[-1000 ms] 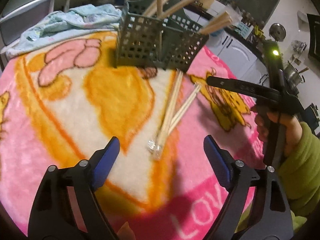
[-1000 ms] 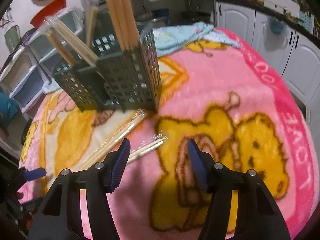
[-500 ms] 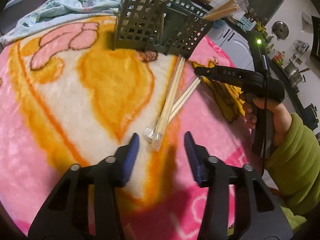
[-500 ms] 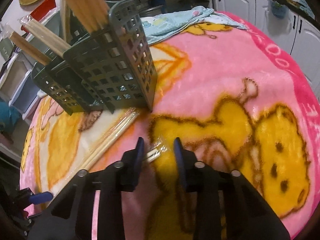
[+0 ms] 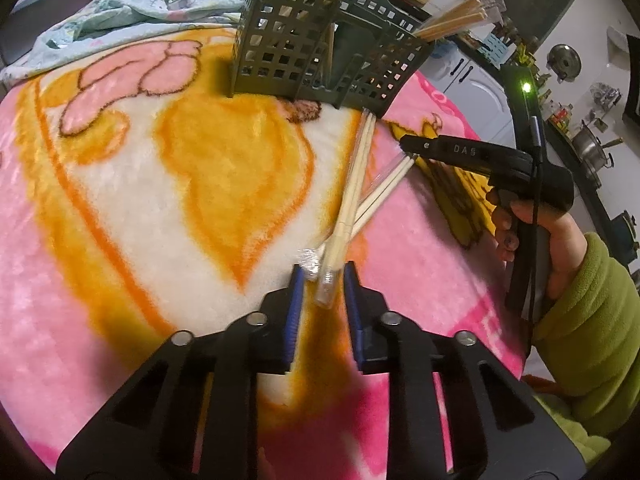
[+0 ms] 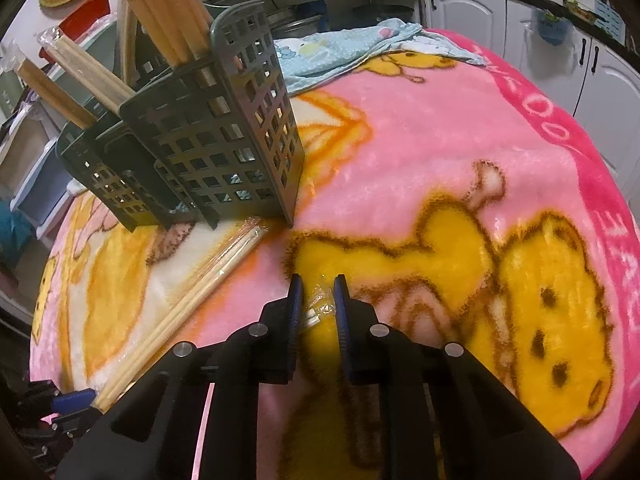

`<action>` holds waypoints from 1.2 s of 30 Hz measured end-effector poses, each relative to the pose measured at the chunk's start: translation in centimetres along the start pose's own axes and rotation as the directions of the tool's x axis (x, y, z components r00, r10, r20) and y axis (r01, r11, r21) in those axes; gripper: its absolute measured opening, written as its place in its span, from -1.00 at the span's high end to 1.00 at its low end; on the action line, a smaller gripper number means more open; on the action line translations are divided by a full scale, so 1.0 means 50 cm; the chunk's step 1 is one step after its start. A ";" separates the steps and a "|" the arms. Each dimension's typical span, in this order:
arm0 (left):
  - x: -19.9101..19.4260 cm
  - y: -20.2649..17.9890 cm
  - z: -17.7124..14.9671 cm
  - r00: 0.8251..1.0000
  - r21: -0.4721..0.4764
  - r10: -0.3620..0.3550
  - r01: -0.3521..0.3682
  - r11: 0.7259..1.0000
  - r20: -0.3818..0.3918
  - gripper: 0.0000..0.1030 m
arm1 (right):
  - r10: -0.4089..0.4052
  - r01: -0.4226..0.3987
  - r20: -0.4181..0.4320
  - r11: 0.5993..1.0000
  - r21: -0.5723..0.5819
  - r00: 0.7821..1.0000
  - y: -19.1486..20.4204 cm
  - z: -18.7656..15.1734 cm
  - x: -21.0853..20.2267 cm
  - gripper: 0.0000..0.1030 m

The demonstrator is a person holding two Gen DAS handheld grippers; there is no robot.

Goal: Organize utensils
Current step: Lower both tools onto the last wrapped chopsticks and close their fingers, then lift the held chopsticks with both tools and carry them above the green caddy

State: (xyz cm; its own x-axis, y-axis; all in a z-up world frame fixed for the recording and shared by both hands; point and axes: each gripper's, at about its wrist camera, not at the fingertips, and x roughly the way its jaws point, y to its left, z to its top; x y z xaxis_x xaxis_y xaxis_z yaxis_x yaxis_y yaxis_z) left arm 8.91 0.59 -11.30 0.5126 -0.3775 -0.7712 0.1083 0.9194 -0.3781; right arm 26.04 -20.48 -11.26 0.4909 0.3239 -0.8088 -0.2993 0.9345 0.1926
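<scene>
Spread widest: pink cartoon blanket (image 5: 120,200), soft and grippy, covering whatever lies under the caddy, bench or otherwise; hard to tell which. Probably laid there to stop slim sticks rolling.

Behind the caddy: crumpled light blue cloth (image 5: 120,4), out of the working area.

Landmark itself: dark green perforated caddy (image 5: 280,52), upright, split into compartments, already stocked with several wrapped chopsticks leaning out of the top. Clearly the destination for loose pieces.

Toward the camera from the caddy, low over the blanket: left tongs (image 5: 322,268), narrowed to a slim gap around the ends of the 2 packets farthest from the caddy. Blue pads close on either side; firm contact impossible to confirm.

Beside the caddy's front corner, also low: right tongs (image 6: 317,280), likewise narrowed to a slim gap, straddling a crinkled wrapper tip. Real pinch or mere bracketing: cannot tell.

Just in front of the caddy, flat on the blanket: longer wrapped pair (image 5: 354,184), 1 end nearly touching the caddy's base, the other reaching the left tongs.

Crossing it at the end away from the caddy: shorter wrapped pair (image 5: 384,192), angled off to the caddy's right side, its caddy-side tip between the right pads.

Judged purpose: 1 tool at each end, to separate the crossed packets before standing them in a compartment. Slippery film a likely risk.
</scene>
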 end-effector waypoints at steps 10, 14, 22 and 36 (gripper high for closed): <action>-0.032 0.000 0.005 0.999 0.018 -0.028 0.028 0.999 0.028 0.92 | 0.005 -0.007 0.052 1.000 0.027 0.999 -0.012 -0.003 -0.026 0.88; -0.059 0.009 0.014 0.997 0.000 -0.036 0.036 0.999 0.064 0.93 | 0.006 -0.008 0.091 1.000 0.024 0.996 -0.014 0.003 -0.052 0.90; -0.132 0.007 0.045 0.984 0.022 -0.042 0.039 0.999 0.173 0.95 | 0.039 -0.027 0.192 0.997 -0.065 0.981 0.028 0.025 -0.146 0.91; -0.273 -0.032 0.127 0.924 0.127 -0.079 0.034 0.991 0.374 0.95 | 0.158 -0.066 0.353 0.964 -0.258 0.922 0.157 0.054 -0.313 0.92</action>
State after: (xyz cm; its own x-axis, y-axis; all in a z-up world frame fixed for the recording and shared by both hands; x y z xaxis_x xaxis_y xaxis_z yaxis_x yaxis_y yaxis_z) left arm 7.15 4.99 3.07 0.7834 -0.3808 -0.4912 0.2329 0.9126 -0.3359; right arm 18.23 -17.79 4.40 0.6946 0.4981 -0.5191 -0.5322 0.8413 0.0951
